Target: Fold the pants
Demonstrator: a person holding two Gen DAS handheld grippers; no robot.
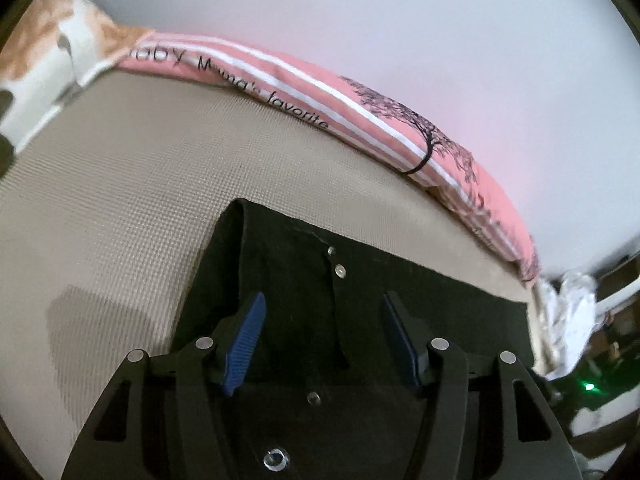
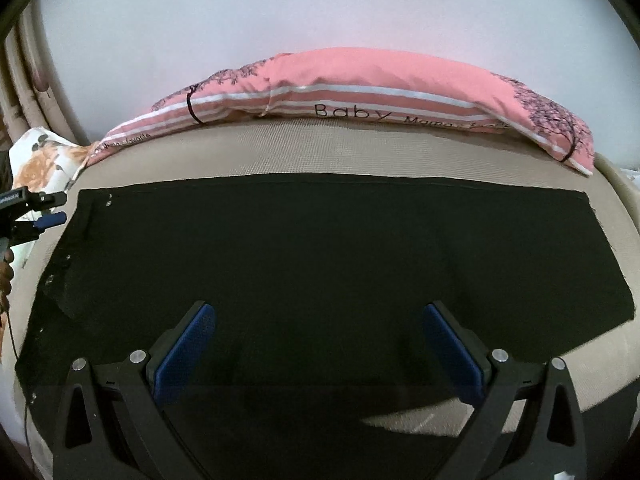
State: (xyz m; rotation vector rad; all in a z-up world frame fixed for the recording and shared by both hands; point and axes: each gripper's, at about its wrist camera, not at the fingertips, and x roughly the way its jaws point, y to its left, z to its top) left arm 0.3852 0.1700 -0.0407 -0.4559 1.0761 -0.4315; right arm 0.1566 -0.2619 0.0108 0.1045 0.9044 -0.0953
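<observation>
A: Where are the pants lying?

B: The black woven pants lie flat on the beige textured bed, long axis running nine to three o'clock in my right view, snap-studded waist end at nine.

A: And your tongs?

B: My left tongs sit right over that waist, half spread, pinching nothing; the snaps show between the blue pads. My right tongs hang spread wide over the middle of the legs, empty too.

A: Anything in the way?

B: The long pink striped pillow lies at twelve, well apart. A floral cushion sits near ten. I judge that neither blocks a fold.
</observation>
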